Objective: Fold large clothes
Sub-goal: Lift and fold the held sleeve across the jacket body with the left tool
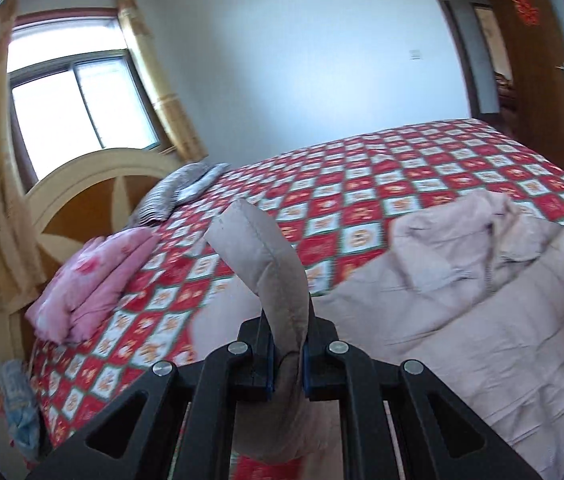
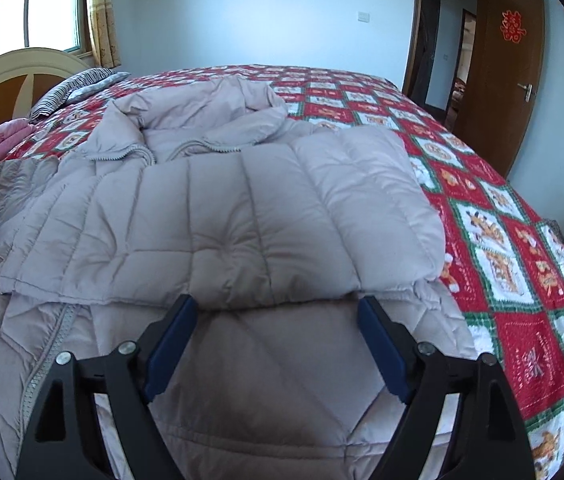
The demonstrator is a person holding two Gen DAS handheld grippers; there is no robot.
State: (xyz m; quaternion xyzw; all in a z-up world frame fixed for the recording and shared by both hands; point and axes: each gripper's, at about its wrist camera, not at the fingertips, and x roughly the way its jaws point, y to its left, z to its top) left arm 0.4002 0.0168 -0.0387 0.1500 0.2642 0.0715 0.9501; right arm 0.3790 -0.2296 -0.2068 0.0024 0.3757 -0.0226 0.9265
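1. While the coat lies spread on the bed, one quilted panel is seen already laid across its middle, presumably so that the width is narrowed.
2. A padded edge of the coat, probably a sleeve or cuff, is clamped between the fingers of the left gripper and held raised off the bed; it is judged to be lifted so that it can be carried over the body.
3. The fingers of the right gripper are held wide apart just above the coat's near part, nothing being gripped; it seems placed to press or steady the folded panel.
4. A pink quilt and a striped pillow are kept near the headboard, well apart from the coat.
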